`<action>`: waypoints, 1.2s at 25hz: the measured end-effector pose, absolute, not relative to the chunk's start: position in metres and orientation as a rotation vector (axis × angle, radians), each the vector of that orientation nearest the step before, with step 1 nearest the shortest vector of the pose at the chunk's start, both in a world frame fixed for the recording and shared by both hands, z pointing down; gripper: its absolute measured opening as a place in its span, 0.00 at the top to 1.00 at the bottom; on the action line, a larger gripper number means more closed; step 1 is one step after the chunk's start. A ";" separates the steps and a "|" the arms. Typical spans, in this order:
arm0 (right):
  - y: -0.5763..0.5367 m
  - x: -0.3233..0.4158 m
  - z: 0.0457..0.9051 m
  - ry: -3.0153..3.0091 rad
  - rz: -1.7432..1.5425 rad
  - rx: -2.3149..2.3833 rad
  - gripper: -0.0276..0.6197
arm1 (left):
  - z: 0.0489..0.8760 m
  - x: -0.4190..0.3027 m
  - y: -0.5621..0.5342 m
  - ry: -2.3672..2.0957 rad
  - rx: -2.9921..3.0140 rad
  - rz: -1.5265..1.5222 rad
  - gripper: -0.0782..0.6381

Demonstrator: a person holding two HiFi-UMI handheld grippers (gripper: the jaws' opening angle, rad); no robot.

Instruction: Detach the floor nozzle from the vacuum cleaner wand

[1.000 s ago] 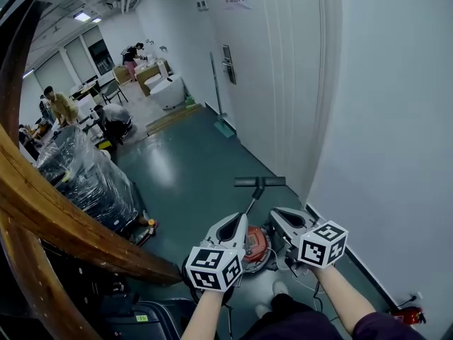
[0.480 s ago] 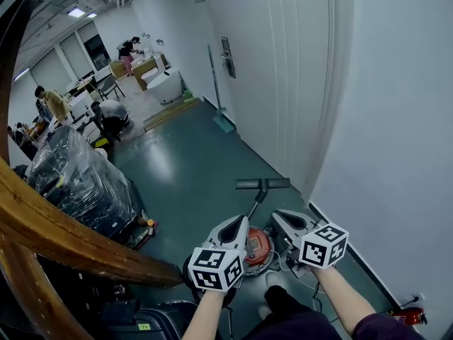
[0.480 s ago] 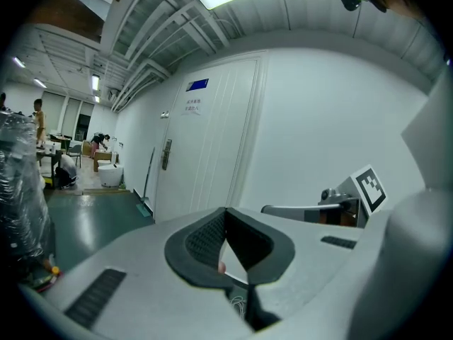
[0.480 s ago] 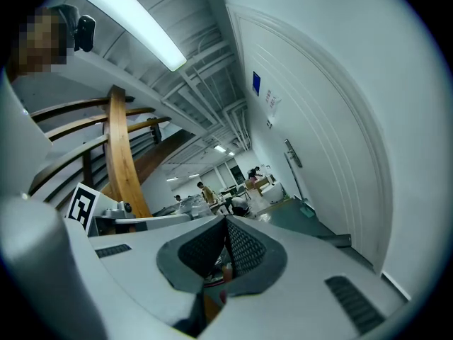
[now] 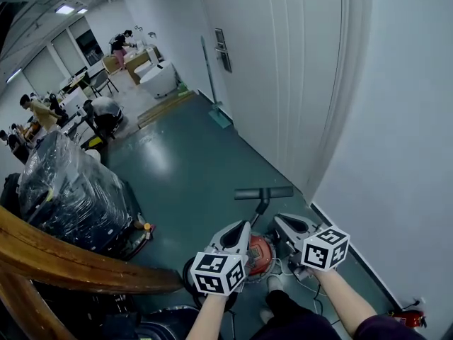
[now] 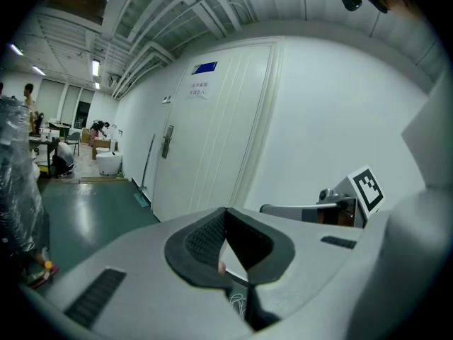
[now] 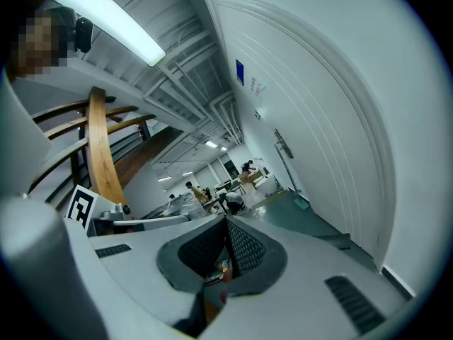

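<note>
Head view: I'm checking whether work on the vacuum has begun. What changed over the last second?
The left hand-held gripper and right hand-held gripper dipped slightly toward the vacuum cleaner as the view shifted; the wooden handrail now sits lower. Nothing was gripped. Unchanged: both shut and empty, floor nozzle on the wand, untouched.

Ceiling strip lights [image 5: 65, 9] are glowing at the upper left of the head view, and a long tube [image 7: 106, 20] is blazing at the upper left of the right gripper view. The green floor [image 5: 163, 161] is giving off a pale sheen. Fisheye bending is curving the white wall [image 5: 396, 119]. Black corners are ringing both gripper views, and the left gripper [image 6: 225, 218] is looking soft up close.
</note>
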State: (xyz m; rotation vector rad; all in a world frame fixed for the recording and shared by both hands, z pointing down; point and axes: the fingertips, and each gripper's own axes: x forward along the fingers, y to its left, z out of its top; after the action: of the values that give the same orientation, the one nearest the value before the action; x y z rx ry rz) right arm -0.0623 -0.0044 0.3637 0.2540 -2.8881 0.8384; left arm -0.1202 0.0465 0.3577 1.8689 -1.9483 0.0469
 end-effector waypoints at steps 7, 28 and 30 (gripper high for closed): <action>-0.037 -0.079 0.387 -2.842 0.890 0.262 0.93 | 0.379 -0.139 0.013 -1.915 1.831 0.055 0.88; -0.087 -0.084 0.479 -2.714 1.135 0.384 0.93 | 0.468 -0.155 -0.042 -1.764 1.785 0.233 0.88; -0.086 -0.084 0.490 -2.702 1.148 0.408 0.93 | 0.480 -0.156 -0.046 -1.734 1.800 0.266 0.88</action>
State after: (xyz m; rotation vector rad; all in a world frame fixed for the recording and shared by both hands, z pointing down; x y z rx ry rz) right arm -0.0843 -0.0861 0.4896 0.4078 -2.7025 1.1482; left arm -0.1559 -0.0460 0.4799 1.7999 -1.7335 0.2664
